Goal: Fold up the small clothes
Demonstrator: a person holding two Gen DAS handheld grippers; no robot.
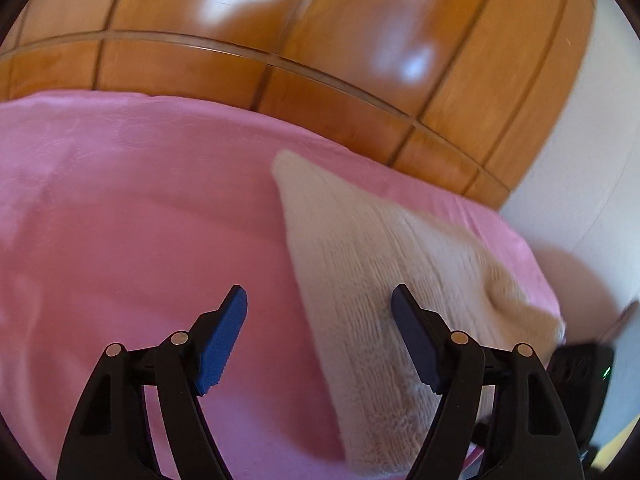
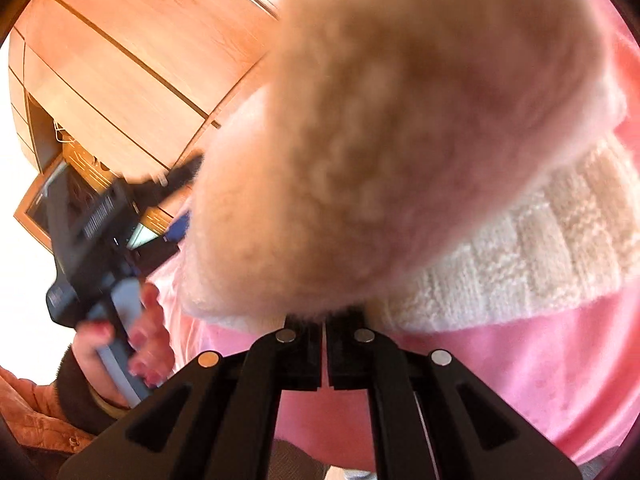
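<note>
A cream knitted garment (image 1: 384, 280) lies on the pink bedcover (image 1: 120, 208), part of it lifted at the right. My left gripper (image 1: 319, 320) is open and empty, hovering over the garment's left edge. My right gripper (image 2: 324, 316) is shut on a raised fold of the same cream knit (image 2: 380, 128), which hangs close in front of the lens and hides the fingertips. The rest of the knit (image 2: 540, 248) lies flat on the pink cover (image 2: 520, 368). The left gripper (image 2: 176, 184) and the hand holding it (image 2: 148, 336) show at the left in the right wrist view.
A wooden wardrobe (image 1: 320, 40) stands behind the bed, beside a white wall (image 1: 600, 140). The right gripper's black body (image 1: 580, 376) shows at the right edge in the left wrist view.
</note>
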